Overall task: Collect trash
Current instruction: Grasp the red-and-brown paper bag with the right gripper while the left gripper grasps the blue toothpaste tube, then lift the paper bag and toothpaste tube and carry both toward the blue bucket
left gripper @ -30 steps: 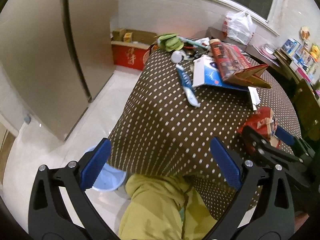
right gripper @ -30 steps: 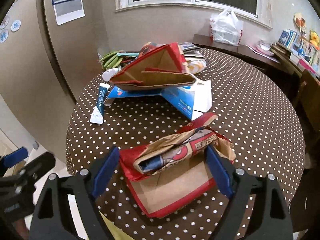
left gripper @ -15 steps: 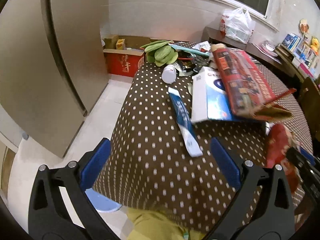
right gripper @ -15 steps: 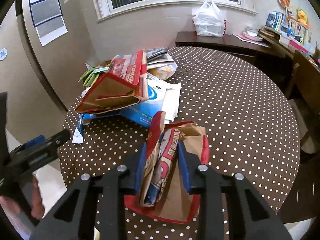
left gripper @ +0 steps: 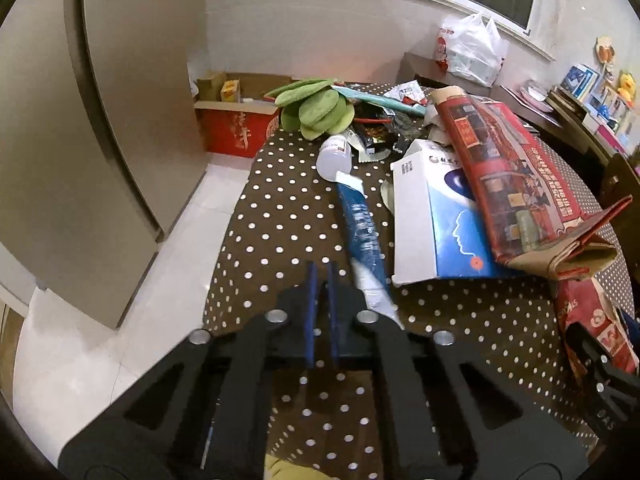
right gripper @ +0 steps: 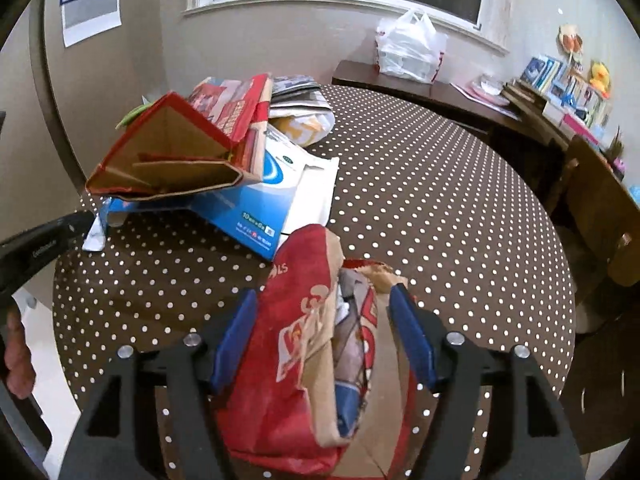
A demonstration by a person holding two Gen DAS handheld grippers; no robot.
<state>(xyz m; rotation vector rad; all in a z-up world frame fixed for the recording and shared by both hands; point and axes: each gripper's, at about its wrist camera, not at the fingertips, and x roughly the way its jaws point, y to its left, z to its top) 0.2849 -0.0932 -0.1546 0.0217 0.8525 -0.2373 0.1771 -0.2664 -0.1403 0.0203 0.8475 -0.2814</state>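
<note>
Since a second ago our left tongs (left gripper: 321,276) have gone from wide apart to drawn together, their blue pads nearly touching with nothing between them, and we have swung them up from the bench's edge to hang over its dotted brown cloth. Our right tongs (right gripper: 324,320), which then straddled the crumpled red-and-brown paper bag (right gripper: 316,360) lying flat, now have it standing on edge between the blue pads; the left pad sits against its red side, while whether the right pad presses the brown side we cannot tell for sure, so the grip looks loose. Taking the blue-and-white box (left gripper: 436,216) as our landmark on the bench (left gripper: 280,216), the blue toothpaste tube (left gripper: 364,236) lies just left of it, its white tail end right beside the tips of our left tongs. A long red printed carton (left gripper: 516,180) rests slantwise on top of the box, open end toward us. Beyond the tube's far end a white bottle (left gripper: 335,154) lies on its side, with green pods (left gripper: 316,106) past it at the bench's far rim. From the right wrist view the bag stands just on the near side of the same box (right gripper: 256,208).
</note>
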